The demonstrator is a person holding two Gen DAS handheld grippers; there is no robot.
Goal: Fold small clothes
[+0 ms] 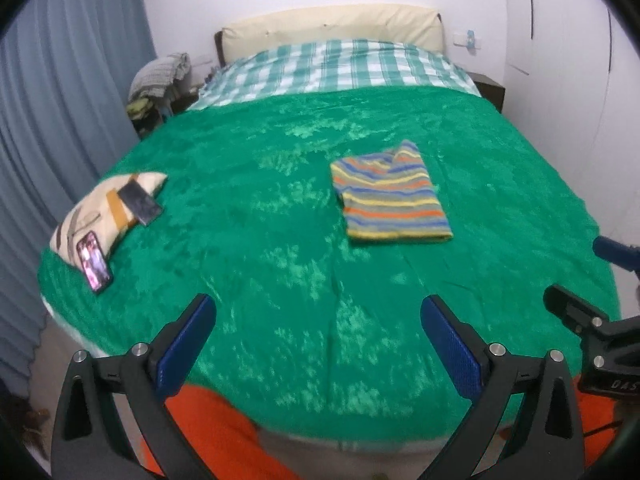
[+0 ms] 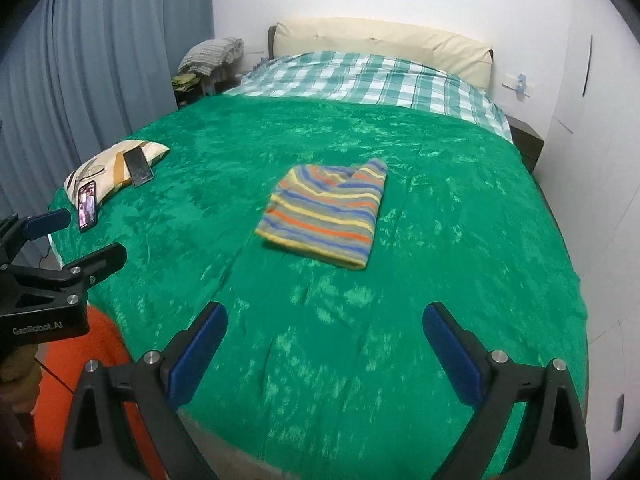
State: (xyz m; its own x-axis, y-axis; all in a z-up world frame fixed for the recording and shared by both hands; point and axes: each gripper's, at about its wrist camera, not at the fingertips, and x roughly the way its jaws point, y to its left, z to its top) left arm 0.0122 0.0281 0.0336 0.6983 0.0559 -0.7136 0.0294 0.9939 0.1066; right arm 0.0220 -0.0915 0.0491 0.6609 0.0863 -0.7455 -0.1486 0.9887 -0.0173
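A striped garment [image 1: 390,196] [image 2: 326,216] in grey, blue, yellow and orange lies folded into a flat rectangle near the middle of the green bedspread [image 1: 280,220] [image 2: 460,240]. My left gripper [image 1: 318,320] hangs open above the near edge of the bed, well short of the garment, with nothing between its blue pads. My right gripper [image 2: 324,326] is open too, also over the near edge and clear of the cloth. Each gripper shows in the other's view: the right one [image 1: 576,276] at the right edge, the left one [image 2: 80,236] at the left edge.
A patterned pillow [image 1: 100,208] [image 2: 108,164] at the bed's left edge props two phones [image 1: 94,262] [image 2: 138,168]. A checked sheet [image 1: 340,64] and cream headboard [image 2: 384,44] lie beyond. Blue curtains [image 1: 60,100] hang left; white wardrobe doors [image 2: 592,100] stand right. Orange cloth [image 1: 224,432] shows below.
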